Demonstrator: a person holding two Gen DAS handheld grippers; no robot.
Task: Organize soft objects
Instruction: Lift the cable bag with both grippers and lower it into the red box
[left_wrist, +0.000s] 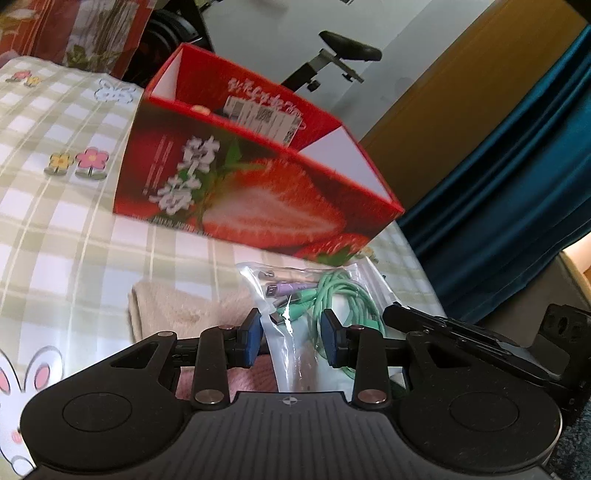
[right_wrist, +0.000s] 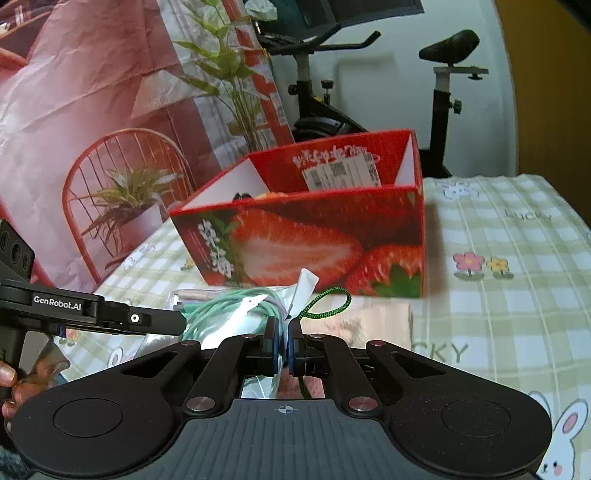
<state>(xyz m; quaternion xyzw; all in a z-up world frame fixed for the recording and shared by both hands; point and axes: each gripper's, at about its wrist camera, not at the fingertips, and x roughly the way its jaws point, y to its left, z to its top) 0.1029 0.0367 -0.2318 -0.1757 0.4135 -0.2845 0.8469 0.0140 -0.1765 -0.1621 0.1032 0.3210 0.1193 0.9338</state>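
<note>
- Right hand-held gripper (right_wrist: 283, 341) is pinched on the clear cable bag (right_wrist: 236, 314) — near the strawberry box (right_wrist: 314, 240), not yet inside.
- Left hand-held gripper (left_wrist: 291, 338) gapes wide around the bag; beige towel (left_wrist: 177, 306) waits on the desk (left_wrist: 55, 221).

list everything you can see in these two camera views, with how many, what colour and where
strawberry box: one, red, open top, on the bed.
bag of cables: one, clear plastic, green and purple cables inside, in front of the box.
towel: one, beige, beside the bag.
cord loop: one, dark green, near the right fingers.
bedspread: one, green-white check with flowers and rabbits.
exercise bike: one, black, behind the bed.
curtain: one, teal.
left gripper: black, fingers open around the bag.
right gripper: black, fingers shut on the bag.
</note>
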